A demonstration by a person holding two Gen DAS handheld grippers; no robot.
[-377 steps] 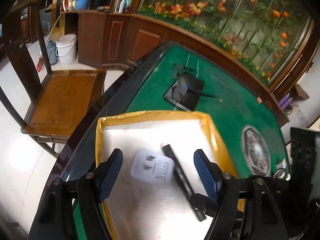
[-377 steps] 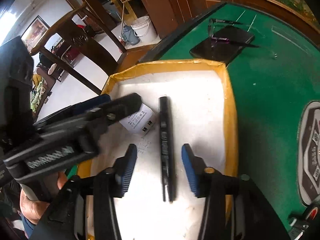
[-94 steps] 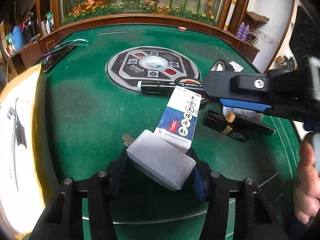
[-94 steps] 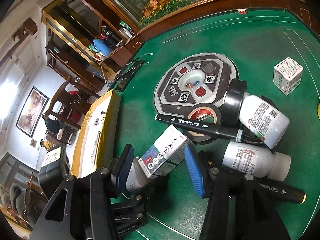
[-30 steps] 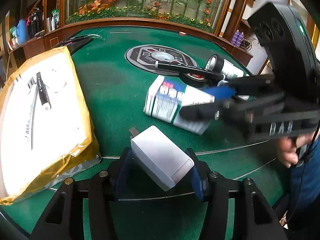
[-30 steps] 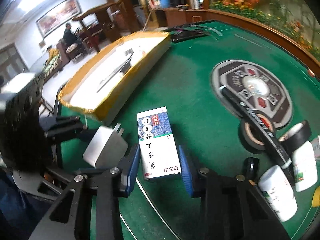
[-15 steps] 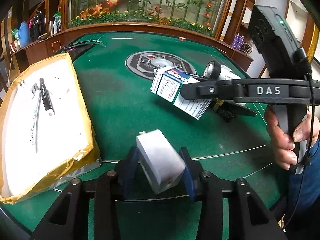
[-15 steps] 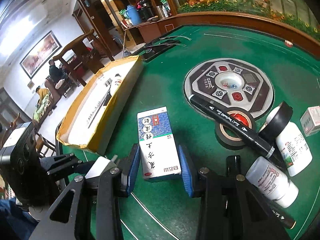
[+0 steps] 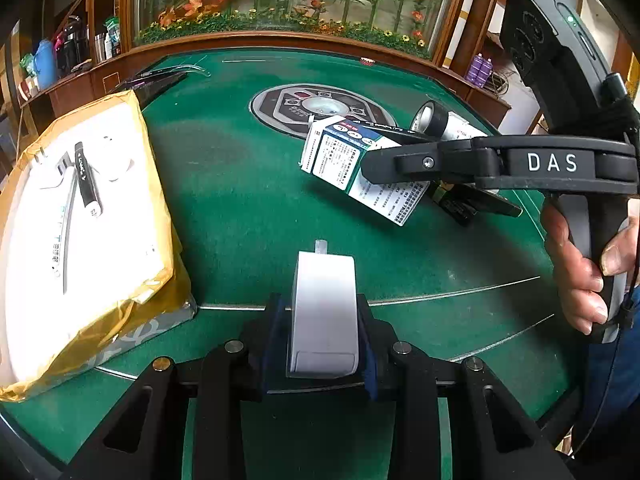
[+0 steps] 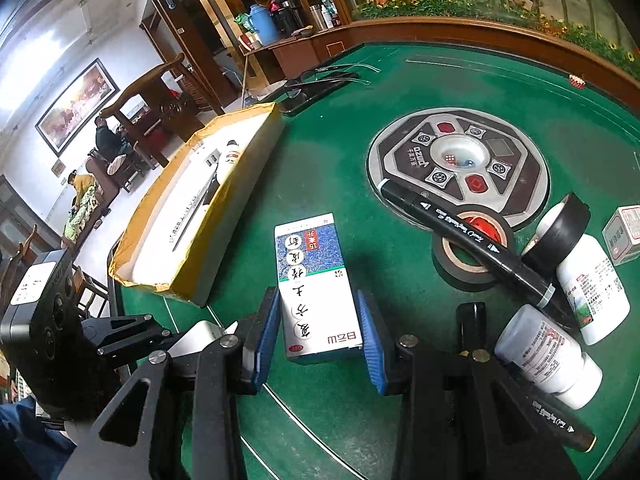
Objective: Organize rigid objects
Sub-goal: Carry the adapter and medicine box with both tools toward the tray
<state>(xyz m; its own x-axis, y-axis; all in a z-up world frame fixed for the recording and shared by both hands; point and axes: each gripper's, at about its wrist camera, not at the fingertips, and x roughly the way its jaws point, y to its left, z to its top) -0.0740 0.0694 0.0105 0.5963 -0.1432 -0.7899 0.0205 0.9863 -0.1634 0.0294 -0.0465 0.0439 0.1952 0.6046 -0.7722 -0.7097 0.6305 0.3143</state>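
Charger prongs mostly hidden

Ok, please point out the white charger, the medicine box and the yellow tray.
white charger (image 9: 324, 308), left wrist view, on its top face.
medicine box (image 10: 316, 280), right wrist view, on its printed front.
yellow tray (image 9: 158, 168), left wrist view, on its right rim.

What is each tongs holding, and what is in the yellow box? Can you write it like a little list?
left tongs: closing on the white charger between its pads
right tongs: gripping the blue-and-white medicine box
yellow box: black marker and some white items
on green table: tape rolls, long black marker, two white bottles
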